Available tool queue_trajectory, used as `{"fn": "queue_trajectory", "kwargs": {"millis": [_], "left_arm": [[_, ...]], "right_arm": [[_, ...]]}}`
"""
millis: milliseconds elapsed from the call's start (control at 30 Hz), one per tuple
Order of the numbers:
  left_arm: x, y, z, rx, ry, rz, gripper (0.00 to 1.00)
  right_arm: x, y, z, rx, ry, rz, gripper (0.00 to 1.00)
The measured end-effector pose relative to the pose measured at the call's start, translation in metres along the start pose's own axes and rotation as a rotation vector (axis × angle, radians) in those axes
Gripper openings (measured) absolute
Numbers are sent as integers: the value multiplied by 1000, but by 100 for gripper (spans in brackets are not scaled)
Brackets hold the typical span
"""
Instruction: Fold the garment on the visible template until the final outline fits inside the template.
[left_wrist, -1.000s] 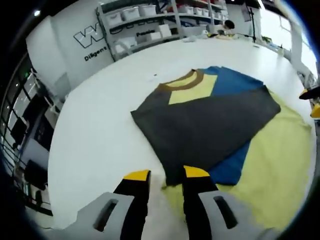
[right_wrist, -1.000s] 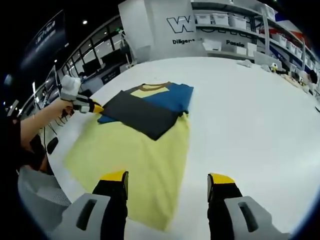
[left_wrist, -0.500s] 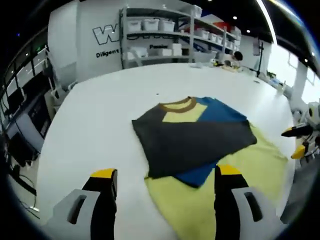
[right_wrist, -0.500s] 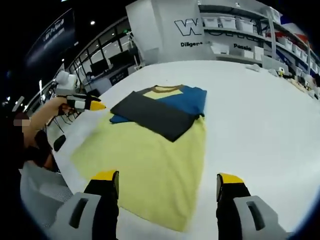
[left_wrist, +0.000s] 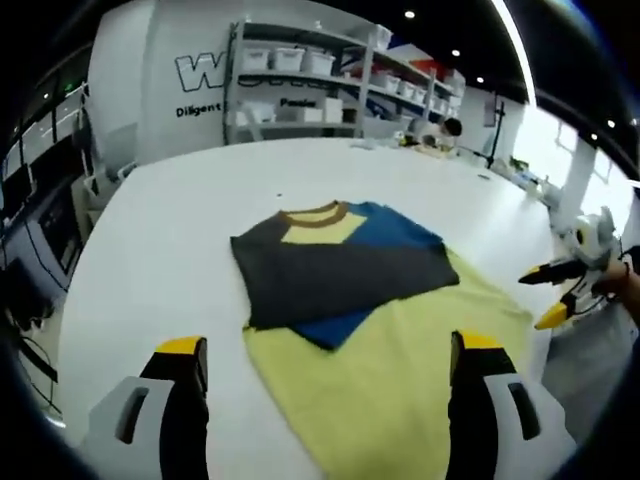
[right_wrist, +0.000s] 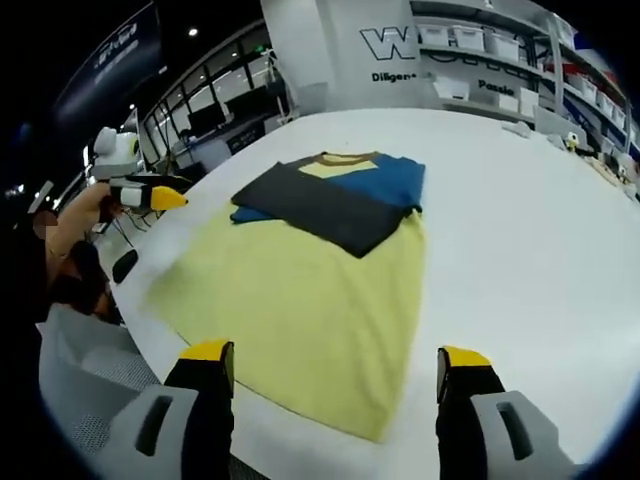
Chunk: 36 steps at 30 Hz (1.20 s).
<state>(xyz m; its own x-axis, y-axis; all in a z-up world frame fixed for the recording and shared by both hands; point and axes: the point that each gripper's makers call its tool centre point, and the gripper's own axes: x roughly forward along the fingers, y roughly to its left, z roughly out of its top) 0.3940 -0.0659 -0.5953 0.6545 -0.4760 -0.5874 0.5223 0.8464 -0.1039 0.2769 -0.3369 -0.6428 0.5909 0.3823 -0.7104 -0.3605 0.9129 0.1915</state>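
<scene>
I have let go of the dark flap and drawn my left claw (left_wrist: 325, 350) back; its jaws now stand wide and empty over the near edge of the table (left_wrist: 150, 220); my right claw (right_wrist: 335, 355) hangs wide and empty too, pulled off the cloth. The shirt (left_wrist: 335, 270) lies folded across the far end of the yellow template (left_wrist: 420, 380), a blue corner poking out under the dark flap; I judge one fold done, with more needed to fit the outline.
</scene>
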Motion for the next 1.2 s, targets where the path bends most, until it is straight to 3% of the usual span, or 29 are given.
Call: {"fn": "queue_trajectory", "kwargs": {"millis": [133,233,333,500,600,700,1033,1200], "left_arm": [[-5,-2,-24,21,72,13,96],[-10,-5,-37,30,95,14,94],[-20,-11,-56,16,164,-9,87],[-33,-17,-75,17,208,-18,79],[-40,-17,-88,-3,240,-14,73],[-45,-18,-103,-29,275,-10,71],[-55,-29,-128,-194,305,-10,53],[-58,-30,-140,-189,339,-11,43]], "right_arm": [[-2,-2,-10,-9,37,-4,77],[-4,-4,-17,-18,71,-5,74],[-6,-9,-26,-34,107,-25,68],[-7,-9,-33,-10,131,-20,61],[-8,-13,-38,-40,149,-41,53],[-8,-12,-41,-31,159,-41,53],[-8,-16,-47,26,166,-60,43],[-9,-18,-51,34,184,-54,30]]}}
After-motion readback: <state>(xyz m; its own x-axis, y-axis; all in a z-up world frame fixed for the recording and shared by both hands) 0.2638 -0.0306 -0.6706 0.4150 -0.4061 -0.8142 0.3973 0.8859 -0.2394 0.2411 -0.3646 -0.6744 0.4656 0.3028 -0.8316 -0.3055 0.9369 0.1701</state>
